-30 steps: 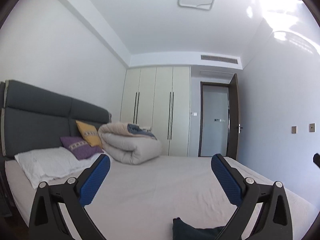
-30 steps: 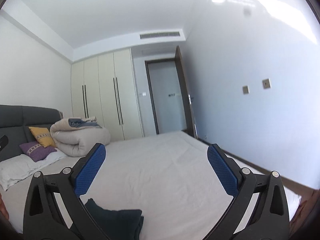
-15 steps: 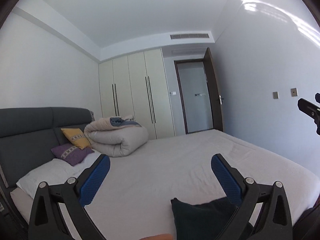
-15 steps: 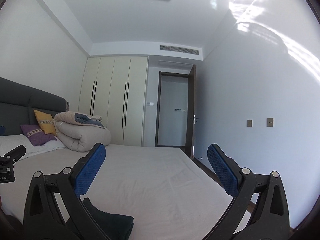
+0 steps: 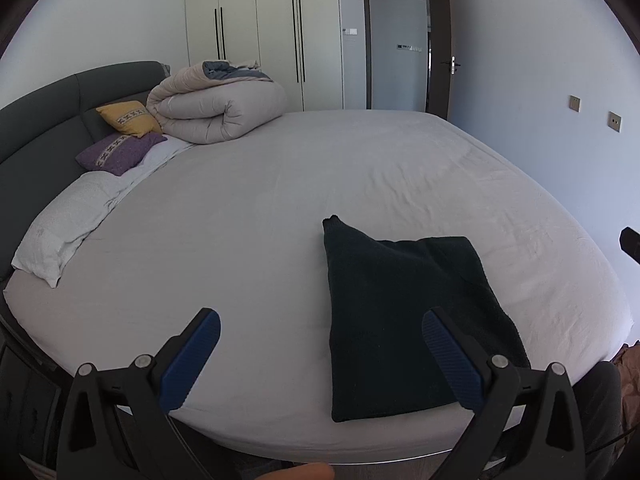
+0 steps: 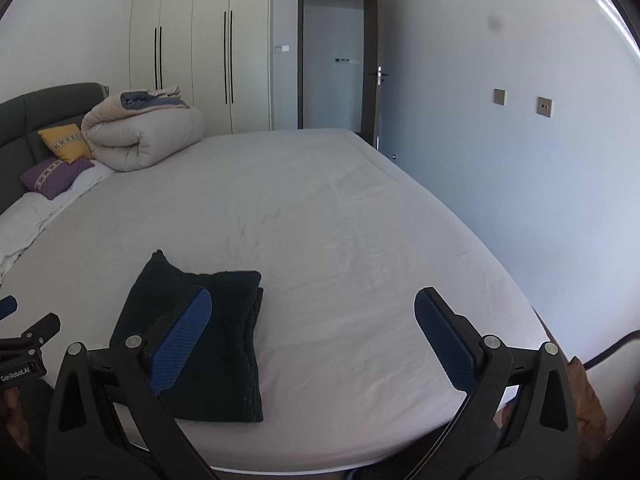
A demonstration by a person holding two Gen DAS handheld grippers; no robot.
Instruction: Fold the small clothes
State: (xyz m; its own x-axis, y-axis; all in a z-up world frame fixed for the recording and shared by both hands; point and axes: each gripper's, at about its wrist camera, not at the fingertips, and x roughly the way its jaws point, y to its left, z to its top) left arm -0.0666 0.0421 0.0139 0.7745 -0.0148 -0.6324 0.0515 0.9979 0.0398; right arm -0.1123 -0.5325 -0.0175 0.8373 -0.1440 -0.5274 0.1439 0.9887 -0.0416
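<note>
Both tools hang over the near edge of the bed, each with its blue-padded fingers spread wide and nothing between them. The left gripper (image 5: pixel 320 354) sits low in its own view, its right pad (image 5: pixel 450 364) overlapping the dark cloth. The right gripper (image 6: pixel 312 338) is spread the same way, its left pad (image 6: pixel 180 344) in front of that same cloth. At nine o'clock in the right-hand view a corner of the other tool's body pokes in, and on it I can read the white label "CenRobot.AI" (image 6: pixel 16 376).

The folded dark garment (image 5: pixel 400 320) lies flat on the pale sheet near the foot edge of the bed (image 5: pixel 280 208). From the left tool it lies at about one o'clock, reaching under the right finger; from the right tool it lies at about ten o'clock, behind the left finger. One corner sticks out past the fold on the far left side.

Farther off, at eleven o'clock, a rolled beige duvet (image 5: pixel 218 108) rests by the grey headboard (image 5: pixel 36 128), with a yellow cushion (image 5: pixel 128 118), a purple cushion (image 5: pixel 118 152) and a white pillow (image 5: pixel 68 220) beside it. Cream wardrobes (image 5: pixel 276 32) and an open door (image 5: pixel 438 40) stand at twelve o'clock.
</note>
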